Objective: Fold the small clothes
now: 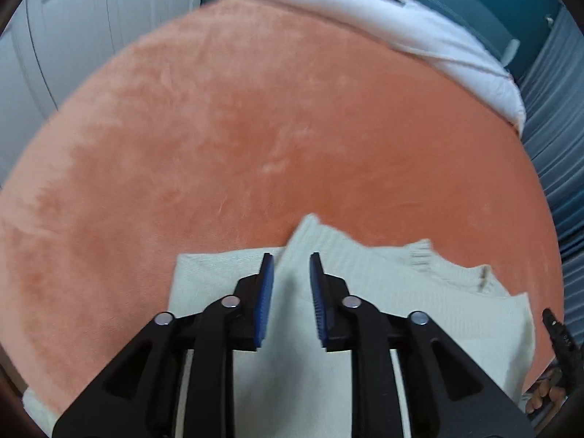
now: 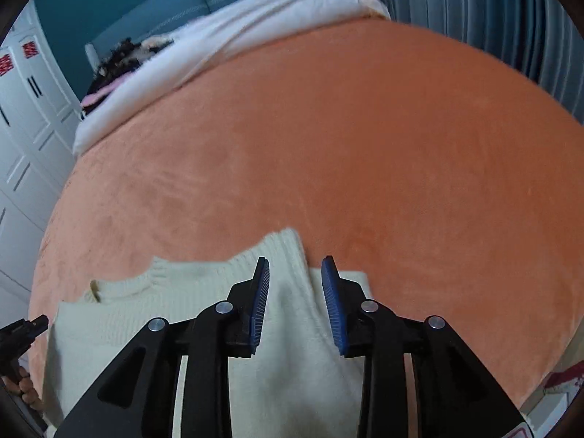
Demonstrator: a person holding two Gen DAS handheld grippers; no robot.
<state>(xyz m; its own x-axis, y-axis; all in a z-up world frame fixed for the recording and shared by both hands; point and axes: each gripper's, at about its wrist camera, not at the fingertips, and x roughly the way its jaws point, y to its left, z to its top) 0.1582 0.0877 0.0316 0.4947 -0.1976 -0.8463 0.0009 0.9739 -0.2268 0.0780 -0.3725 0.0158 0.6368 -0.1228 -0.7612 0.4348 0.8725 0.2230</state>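
Both grippers, left gripper (image 1: 291,301) and right gripper (image 2: 295,304), are hovering jaws apart, empty, over the cream knitted sweater (image 1: 419,314), sleeves lying folded inward, directly beneath on the orange plush bedspread (image 1: 255,138).

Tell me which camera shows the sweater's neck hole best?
The right wrist view: the sweater shows its ribbed collar clear of the fingers. The left wrist view catches the collar too, smaller and nearer the edge.

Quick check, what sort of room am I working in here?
Most likely a bedroom: the cream sweater lies on a bed's orange blanket, a white pillow at its head, white wardrobe doors beside it.
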